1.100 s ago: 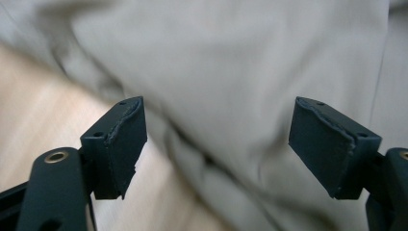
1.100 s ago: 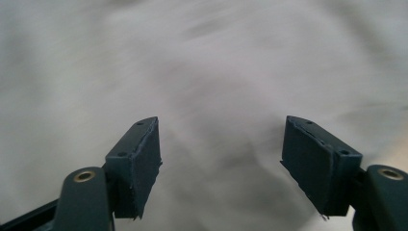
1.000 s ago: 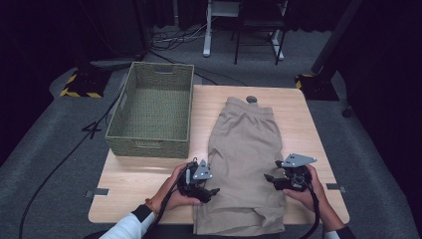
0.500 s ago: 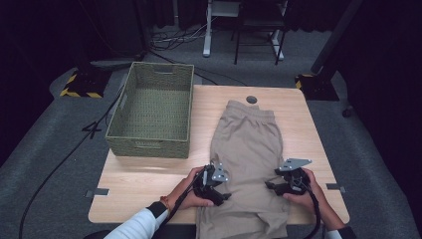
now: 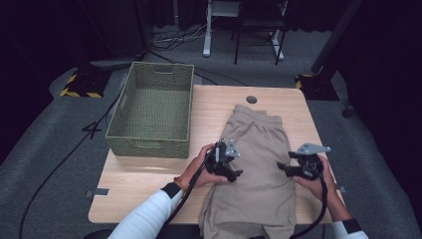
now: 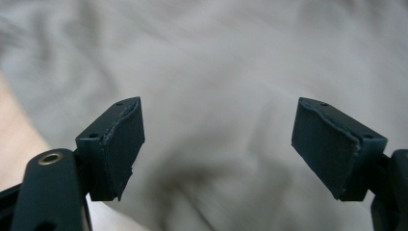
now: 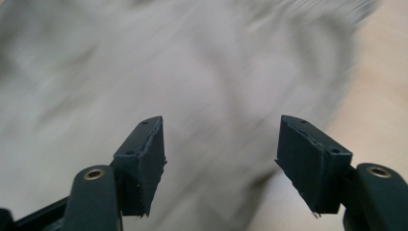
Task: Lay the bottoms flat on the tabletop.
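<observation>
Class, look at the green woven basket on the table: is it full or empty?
Empty. The high view looks straight into the basket: its woven floor is bare, and the beige shorts lie outside it, spread on the table.

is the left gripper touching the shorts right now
Apart. In the left gripper view the left gripper has its jaws wide open with nothing between them, and the beige shorts lie beyond the tips.
</observation>
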### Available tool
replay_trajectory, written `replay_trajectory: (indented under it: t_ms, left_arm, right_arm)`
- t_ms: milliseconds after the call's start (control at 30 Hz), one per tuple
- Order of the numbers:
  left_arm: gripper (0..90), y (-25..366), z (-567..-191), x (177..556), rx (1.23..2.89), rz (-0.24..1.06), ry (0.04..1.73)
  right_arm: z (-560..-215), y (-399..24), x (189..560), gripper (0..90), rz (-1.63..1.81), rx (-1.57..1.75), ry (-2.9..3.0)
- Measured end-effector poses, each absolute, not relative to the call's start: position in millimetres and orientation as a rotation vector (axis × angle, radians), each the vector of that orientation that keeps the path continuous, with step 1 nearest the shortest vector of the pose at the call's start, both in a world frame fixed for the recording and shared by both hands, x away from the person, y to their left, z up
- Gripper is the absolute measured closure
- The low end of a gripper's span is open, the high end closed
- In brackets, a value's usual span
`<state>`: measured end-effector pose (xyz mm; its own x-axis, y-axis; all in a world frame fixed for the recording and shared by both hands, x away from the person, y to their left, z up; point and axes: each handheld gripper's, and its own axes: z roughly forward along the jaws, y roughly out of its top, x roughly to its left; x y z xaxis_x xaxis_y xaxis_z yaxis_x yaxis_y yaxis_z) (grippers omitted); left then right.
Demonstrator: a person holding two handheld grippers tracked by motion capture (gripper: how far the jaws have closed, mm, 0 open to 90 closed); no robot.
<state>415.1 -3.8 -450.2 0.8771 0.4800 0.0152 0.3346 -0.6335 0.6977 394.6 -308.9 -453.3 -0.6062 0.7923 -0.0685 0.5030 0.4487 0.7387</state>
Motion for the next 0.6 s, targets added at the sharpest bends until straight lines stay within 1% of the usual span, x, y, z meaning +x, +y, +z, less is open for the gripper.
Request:
replay_trajectory:
  t_ms: [67, 100, 233, 267, 533, 600]
  left_arm:
    - [20.2, -10.2, -450.6, 437.5, 2.289, 0.284, 0.660]
    - [21.0, -11.7, -451.4, 444.7, 2.275, 0.264, 0.689]
    - [21.8, -19.5, -460.6, 476.8, 2.263, 0.260, 0.775]
    - [20.5, -21.4, -463.4, 483.0, 2.260, 0.270, 0.803]
    - [21.4, -19.3, -478.5, 516.4, 2.242, 0.306, 0.976]
    - [23.1, -16.6, -483.6, 521.8, 2.249, 0.279, 1.012]
  right_arm:
    - [-449.8, -310.5, 415.4, 32.9, 0.972, 1.134, 2.274]
    - [-448.5, -310.1, 427.2, 32.8, 0.960, 1.145, 2.251]
    - [-450.8, -310.1, 458.4, 31.9, 0.949, 1.211, 2.217]
    - [-452.7, -309.8, 465.6, 31.0, 0.936, 1.232, 2.218]
    - [-470.0, -301.9, 503.7, 25.3, 0.841, 1.327, 2.237]
    - [-475.0, -300.5, 509.6, 25.0, 0.829, 1.348, 2.243]
